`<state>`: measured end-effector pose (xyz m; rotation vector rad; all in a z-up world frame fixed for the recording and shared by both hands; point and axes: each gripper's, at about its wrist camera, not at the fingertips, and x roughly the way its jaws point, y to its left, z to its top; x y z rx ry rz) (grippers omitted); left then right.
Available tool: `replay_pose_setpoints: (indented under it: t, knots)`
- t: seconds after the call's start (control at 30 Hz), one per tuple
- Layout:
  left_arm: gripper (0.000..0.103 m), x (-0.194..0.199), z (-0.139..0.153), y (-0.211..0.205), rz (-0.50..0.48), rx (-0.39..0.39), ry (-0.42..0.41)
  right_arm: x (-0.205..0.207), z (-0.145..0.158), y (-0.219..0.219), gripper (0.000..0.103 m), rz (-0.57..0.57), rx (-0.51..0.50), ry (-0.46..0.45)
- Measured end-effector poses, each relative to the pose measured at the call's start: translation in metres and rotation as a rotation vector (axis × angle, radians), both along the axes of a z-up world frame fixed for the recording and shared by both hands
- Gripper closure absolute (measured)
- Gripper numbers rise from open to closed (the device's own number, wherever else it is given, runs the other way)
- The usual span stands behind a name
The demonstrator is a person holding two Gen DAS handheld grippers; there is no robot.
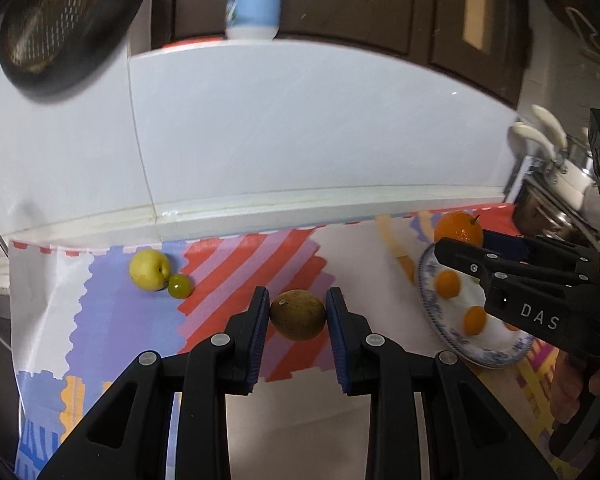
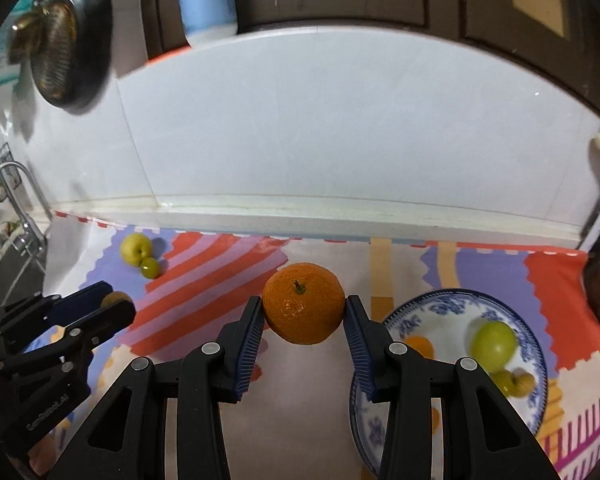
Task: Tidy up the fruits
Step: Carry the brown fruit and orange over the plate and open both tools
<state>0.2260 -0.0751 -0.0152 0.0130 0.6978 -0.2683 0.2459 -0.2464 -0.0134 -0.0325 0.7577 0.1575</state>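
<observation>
My left gripper (image 1: pixel 298 314) is shut on a brown-green round fruit (image 1: pixel 297 314) just above the patterned cloth (image 1: pixel 236 264). My right gripper (image 2: pixel 304 312) is shut on a large orange (image 2: pixel 303 303), held above the cloth left of the blue-and-white plate (image 2: pixel 452 300). The plate holds a green fruit (image 2: pixel 493 341), a small yellow fruit (image 2: pixel 512 383) and small oranges (image 1: pixel 448 283). A yellow apple (image 1: pixel 149 269) and a small green fruit (image 1: pixel 179 285) lie together on the cloth at the far left. The right gripper also shows in the left wrist view (image 1: pixel 452 252), the left gripper in the right wrist view (image 2: pixel 112 300).
A white tiled wall (image 1: pixel 300 140) runs behind the counter. A black pan (image 1: pixel 60 20) hangs upper left. A blue bottle (image 1: pixel 252 0) stands on a shelf above. A sink faucet (image 2: pixel 12 184) is at the left; utensils (image 1: pixel 540 132) are at the right.
</observation>
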Motion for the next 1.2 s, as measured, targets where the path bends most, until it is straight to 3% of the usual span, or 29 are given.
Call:
replay_pose_setpoints:
  t: [0.6,1.2]
  knots:
    - [0.074,-0.07,0.052,-0.047,-0.148,-0.027,-0.127,-0.095,0.05,-0.043,0.061,-0.129,0.062,-0.136]
    - [0.074,-0.075,0.066,-0.117,-0.273,-0.017,-0.182,-0.122,0.062,-0.105,0.061,-0.234,0.047,-0.174]
